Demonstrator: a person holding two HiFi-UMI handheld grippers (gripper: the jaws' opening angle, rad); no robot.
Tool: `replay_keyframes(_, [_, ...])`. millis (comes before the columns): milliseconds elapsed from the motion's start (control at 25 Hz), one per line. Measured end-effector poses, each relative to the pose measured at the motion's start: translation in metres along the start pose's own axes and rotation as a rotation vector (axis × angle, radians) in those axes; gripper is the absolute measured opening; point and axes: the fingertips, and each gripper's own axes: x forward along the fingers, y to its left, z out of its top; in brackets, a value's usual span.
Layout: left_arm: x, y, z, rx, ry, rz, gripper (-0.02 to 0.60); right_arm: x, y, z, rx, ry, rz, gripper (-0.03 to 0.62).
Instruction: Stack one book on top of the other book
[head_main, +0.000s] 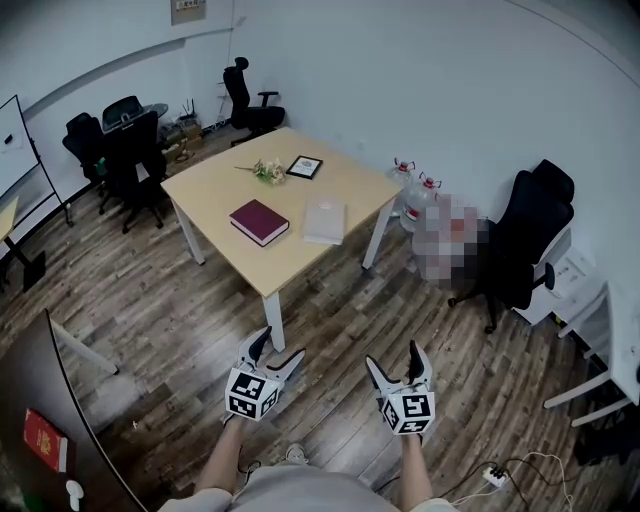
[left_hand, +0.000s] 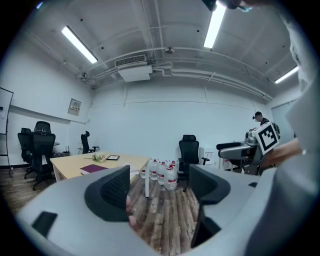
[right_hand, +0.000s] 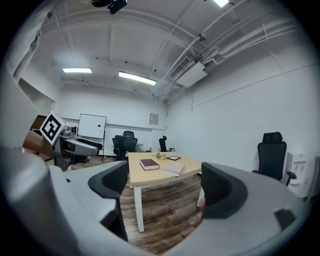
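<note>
A maroon book (head_main: 259, 221) and a pale grey book (head_main: 324, 221) lie side by side, apart, on the light wooden table (head_main: 230, 178). Both show far off in the right gripper view, maroon book (right_hand: 149, 164) left of the pale book (right_hand: 174, 168). In the left gripper view the maroon book (left_hand: 93, 169) lies on the table's left part. My left gripper (head_main: 274, 356) and right gripper (head_main: 397, 363) are held low over the floor, well short of the table, both open and empty.
A framed picture (head_main: 304, 167) and a small flower bunch (head_main: 266, 171) sit at the table's far side. Water jugs (head_main: 415, 186) stand beside the table. Office chairs (head_main: 525, 235) stand right and at the back left (head_main: 120, 140). A power strip (head_main: 494, 476) lies on the floor.
</note>
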Motion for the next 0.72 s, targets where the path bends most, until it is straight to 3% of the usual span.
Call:
replay_keyframes(360, [0.04, 0.059, 0.009, -0.005, -0.008, 0.002, 0.365, 0.063, -0.004, -0.001, 0.0, 0.003, -0.016, 0.446])
replay_keyframes(720, [0.066, 0.073, -0.006, -0.043, 0.013, -0.011, 0.36, 0.083, -0.012, -0.018, 0.0, 0.045, -0.022, 0.442])
